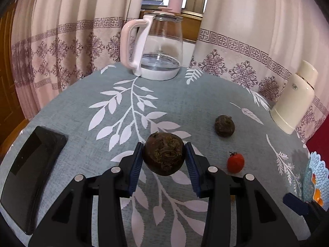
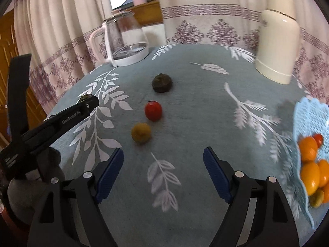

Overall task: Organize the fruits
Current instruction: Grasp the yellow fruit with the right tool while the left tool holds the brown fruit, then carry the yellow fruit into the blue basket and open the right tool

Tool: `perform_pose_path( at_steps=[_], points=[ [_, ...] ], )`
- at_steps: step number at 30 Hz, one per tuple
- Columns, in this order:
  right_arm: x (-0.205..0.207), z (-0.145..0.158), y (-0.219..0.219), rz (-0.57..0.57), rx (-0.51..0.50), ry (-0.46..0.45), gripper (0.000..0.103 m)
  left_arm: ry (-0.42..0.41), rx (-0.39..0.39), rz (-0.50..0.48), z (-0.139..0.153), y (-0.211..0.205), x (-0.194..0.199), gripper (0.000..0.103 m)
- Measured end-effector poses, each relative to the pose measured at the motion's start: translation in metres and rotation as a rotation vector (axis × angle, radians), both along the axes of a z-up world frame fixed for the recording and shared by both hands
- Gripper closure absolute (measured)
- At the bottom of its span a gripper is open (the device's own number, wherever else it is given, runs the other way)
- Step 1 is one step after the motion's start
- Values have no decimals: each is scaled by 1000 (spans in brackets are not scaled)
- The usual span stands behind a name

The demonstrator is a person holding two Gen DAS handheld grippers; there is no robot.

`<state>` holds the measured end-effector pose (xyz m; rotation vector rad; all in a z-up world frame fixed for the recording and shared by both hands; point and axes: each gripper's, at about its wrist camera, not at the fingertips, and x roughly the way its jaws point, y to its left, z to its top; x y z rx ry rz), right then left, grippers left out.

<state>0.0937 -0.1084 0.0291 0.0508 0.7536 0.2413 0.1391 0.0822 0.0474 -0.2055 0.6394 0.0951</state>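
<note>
My left gripper (image 1: 164, 154) is shut on a dark brown fruit (image 1: 163, 154) and holds it above the table; it shows from the side in the right wrist view (image 2: 88, 103). A second dark brown fruit (image 1: 224, 125) (image 2: 162, 83) lies on the cloth, with a red tomato (image 1: 235, 162) (image 2: 153, 110) near it. A yellow-green fruit (image 2: 141, 132) lies just ahead of my right gripper (image 2: 163, 160), which is open and empty. A light blue lace basket (image 2: 308, 115) (image 1: 316, 170) at the right holds several orange fruits (image 2: 310, 175).
A glass kettle with a pink handle (image 1: 158, 47) (image 2: 125, 41) stands at the table's far edge. A cream flask (image 1: 294, 100) (image 2: 277, 41) stands at the far right. A black tray (image 1: 30, 175) lies at the left. Curtains hang behind the table.
</note>
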Motion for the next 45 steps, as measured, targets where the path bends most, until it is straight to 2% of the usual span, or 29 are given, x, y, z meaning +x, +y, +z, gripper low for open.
perform_pose_path(
  at_steps=[5, 9, 13, 20, 24, 40, 43, 45],
  points=[
    [18, -6, 19, 38, -29, 18, 40, 11, -22, 24, -2, 7, 1, 61],
    [30, -8, 30, 60, -42, 32, 47, 17, -28, 34, -3, 8, 1, 61],
    [40, -10, 37, 75, -45, 51, 57, 18, -34, 40, -3, 9, 1, 61],
    [56, -17, 40, 72, -28, 99, 68, 25, -32, 37, -4, 9, 1, 61],
    [54, -18, 39, 73, -22, 97, 74, 23, -29, 31, -4, 8, 1, 61],
    [32, -4, 21, 30, 18, 62, 75, 14, -27, 12, -1, 2, -1, 61],
    [35, -7, 20, 15, 25, 72, 72, 17, -32, 17, -1, 3, -1, 61],
    [37, -9, 20, 11, 27, 80, 65, 20, -36, 19, -2, 4, 0, 61]
  ],
)
